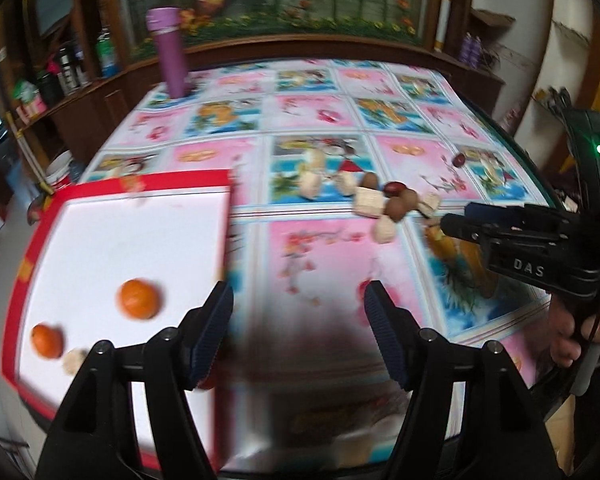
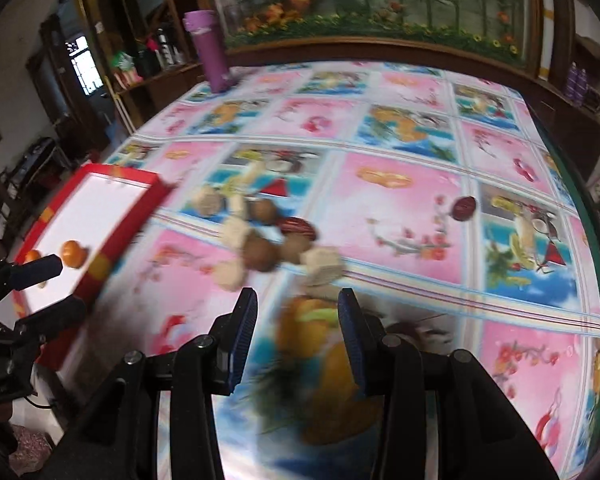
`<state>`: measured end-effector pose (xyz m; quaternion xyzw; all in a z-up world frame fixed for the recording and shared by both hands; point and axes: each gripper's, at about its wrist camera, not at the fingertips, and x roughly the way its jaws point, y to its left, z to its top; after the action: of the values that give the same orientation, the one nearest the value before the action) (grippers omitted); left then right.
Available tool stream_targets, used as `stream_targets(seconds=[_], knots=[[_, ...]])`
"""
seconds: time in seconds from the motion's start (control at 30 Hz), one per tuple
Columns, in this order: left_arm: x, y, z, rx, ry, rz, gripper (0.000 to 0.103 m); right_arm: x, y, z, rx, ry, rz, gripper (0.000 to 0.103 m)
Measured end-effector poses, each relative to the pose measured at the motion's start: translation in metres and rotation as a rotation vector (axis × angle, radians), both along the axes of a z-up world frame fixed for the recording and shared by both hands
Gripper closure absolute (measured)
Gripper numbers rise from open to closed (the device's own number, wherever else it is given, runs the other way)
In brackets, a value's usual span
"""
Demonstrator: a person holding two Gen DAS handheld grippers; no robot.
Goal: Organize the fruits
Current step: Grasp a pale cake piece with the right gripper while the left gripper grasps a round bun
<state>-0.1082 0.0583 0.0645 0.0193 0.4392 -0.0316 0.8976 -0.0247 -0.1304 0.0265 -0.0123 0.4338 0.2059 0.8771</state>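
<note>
Left tongs (image 1: pixel 298 304) and right tongs (image 2: pixel 298 312) both hang apart and empty. Two oranges (image 1: pixel 140 298) already lie in the red-rimmed tray (image 1: pixel 16 296) at nine o'clock. The unsorted pile (image 2: pixel 260 236) waits mid-bench, at twelve o'clock from the right tongs, likely their next pick.

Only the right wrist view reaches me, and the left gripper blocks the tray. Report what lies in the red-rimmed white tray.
Observer: The left wrist view shows the red-rimmed white tray holding two round oranges, plus a pale beige chunk beside the nearer one.
Operator: Report the left gripper's jaws.
Observer: The left gripper is open, with nothing between its fingers.
Operator: Place my right gripper against the pile.
Observer: Seen from the left, the right gripper points at the right end of the mixed pile of brown fruits and beige chunks; whether it touches cannot be told.
</note>
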Motion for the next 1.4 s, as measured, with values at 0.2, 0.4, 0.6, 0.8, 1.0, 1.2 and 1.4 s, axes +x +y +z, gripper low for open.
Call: stream_targets(seconds=[0.2, 0.4, 0.6, 0.8, 1.0, 1.2, 1.4], knots=[[0.028, -0.023, -0.016, -0.017, 0.07, -0.032, 0.034, 0.023, -0.001, -0.015, 0.007, 0.033, 0.0, 0.062], [0.041, -0.034, -0.025, -0.02, 0.103, -0.048, 0.034, 0.033, 0.0, -0.02, 0.054, 0.039, 0.028, 0.064], [0.058, -0.048, -0.034, -0.023, 0.122, -0.058, 0.034, 0.032, -0.01, -0.018, 0.104, 0.031, 0.023, 0.077], [0.075, -0.06, -0.047, -0.041, 0.153, -0.055, 0.049, 0.03, -0.016, -0.011, 0.121, 0.005, -0.001, 0.077], [0.085, -0.06, -0.049, -0.063, 0.14, -0.043, 0.061, 0.031, -0.019, -0.011, 0.137, 0.01, -0.009, 0.077], [0.086, -0.061, -0.049, -0.081, 0.121, -0.053, 0.078, 0.033, -0.019, -0.014, 0.136, 0.016, -0.019, 0.077], [0.076, -0.053, -0.042, -0.102, 0.089, -0.034, 0.078, 0.03, -0.02, -0.009, 0.15, -0.017, -0.024, 0.077]])
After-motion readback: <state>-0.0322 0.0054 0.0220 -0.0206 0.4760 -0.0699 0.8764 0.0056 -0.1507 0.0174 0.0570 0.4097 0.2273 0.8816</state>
